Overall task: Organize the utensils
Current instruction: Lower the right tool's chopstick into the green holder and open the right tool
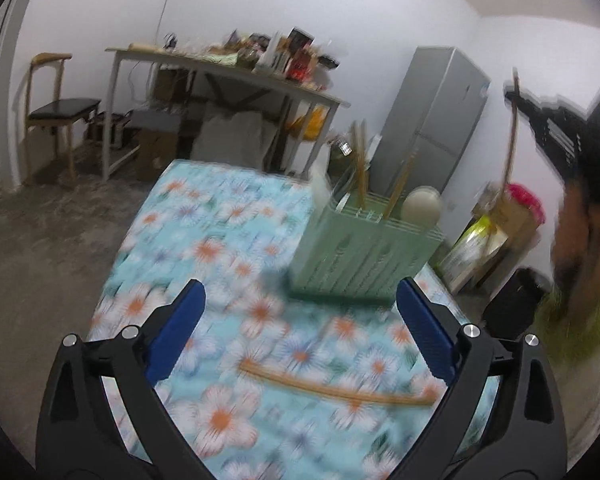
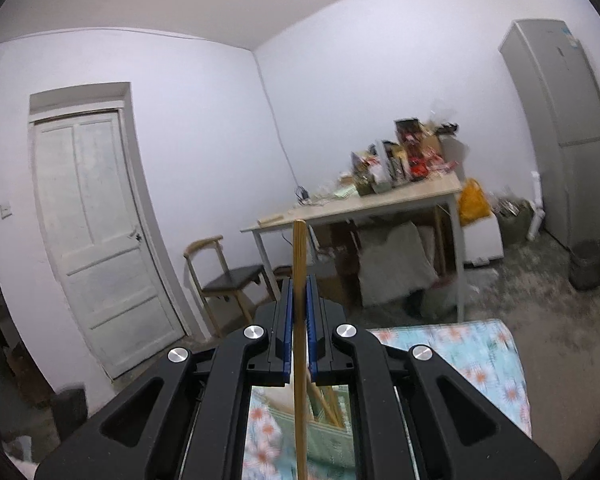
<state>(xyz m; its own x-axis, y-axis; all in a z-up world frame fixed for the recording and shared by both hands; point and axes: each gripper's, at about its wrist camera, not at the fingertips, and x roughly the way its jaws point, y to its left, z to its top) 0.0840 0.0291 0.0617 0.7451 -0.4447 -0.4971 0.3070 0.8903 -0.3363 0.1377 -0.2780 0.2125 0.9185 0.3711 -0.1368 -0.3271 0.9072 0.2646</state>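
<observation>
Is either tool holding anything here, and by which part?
Right tool grips a chopstick along its shaft, upper end protruding. Left tool is open, empty.

Bare floral cloth (image 1: 220, 240) left of green rack (image 1: 360, 256); chopstick (image 1: 340, 390) lies across near side.

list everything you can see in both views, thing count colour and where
chopstick on the table: one or a close pair (blurred), wooden, lying flat on the cloth between the left gripper's fingers
held chopstick: one, wooden, upright in the right gripper
utensil holder: one, pale green, on the table, chopsticks and a white spoon standing in it
tablecloth: one, light blue with flowers, covering the near table
far table: one, pale top, cluttered, by the wall
chair: one, wood with dark seat, beside the far table
fridge: one, grey, far corner
door: one, white, shut
left gripper: black, blue pads, open
right gripper: black, blue pads, shut on the held chopstick
</observation>
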